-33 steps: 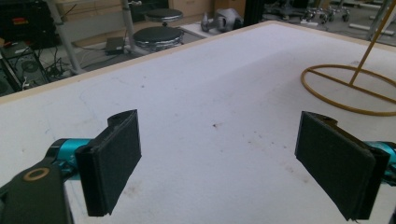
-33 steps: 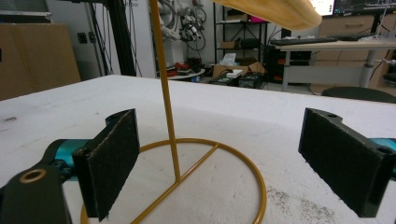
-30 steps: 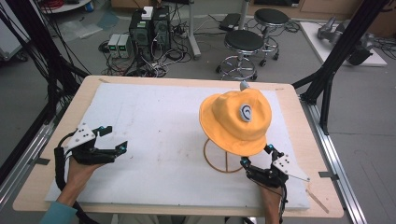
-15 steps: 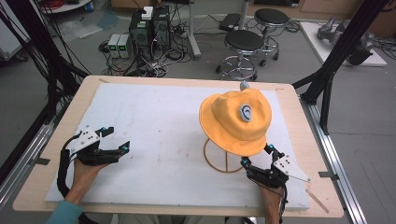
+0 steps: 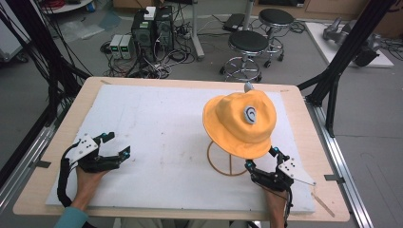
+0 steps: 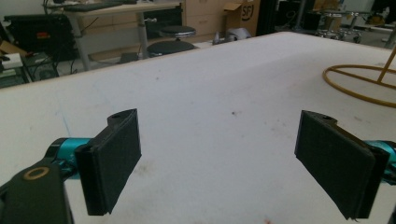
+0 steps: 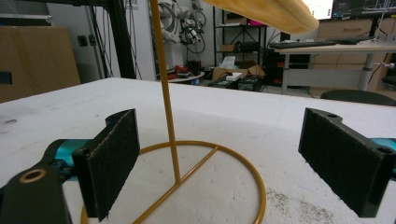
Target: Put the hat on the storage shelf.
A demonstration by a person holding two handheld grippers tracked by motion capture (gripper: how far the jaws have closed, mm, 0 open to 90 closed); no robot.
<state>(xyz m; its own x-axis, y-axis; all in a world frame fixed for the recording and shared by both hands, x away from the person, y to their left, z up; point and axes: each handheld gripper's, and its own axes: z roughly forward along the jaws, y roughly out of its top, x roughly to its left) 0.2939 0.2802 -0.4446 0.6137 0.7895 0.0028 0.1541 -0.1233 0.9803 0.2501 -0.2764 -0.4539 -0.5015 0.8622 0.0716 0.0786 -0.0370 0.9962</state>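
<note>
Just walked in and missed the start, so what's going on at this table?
A person sits at the table holding a tool in each hand, and neither grips anything. An orange hat hangs on a thin yellow wire stand toward the right side. The right tool, jaws open, sits right by the stand's ring base, under the hat's brim. The left tool, also open, rests over bare white surface far to the left.

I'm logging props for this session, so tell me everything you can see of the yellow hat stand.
The hat stand looks like thin yellow-painted metal: a flat ring base with a bar across it and one upright rod rising from the middle. It stands upright on the white mat, toward the table's right side, carrying an orange bucket hat that hides its top. The right tongs sit open just in front of the base, not touching it.
</note>
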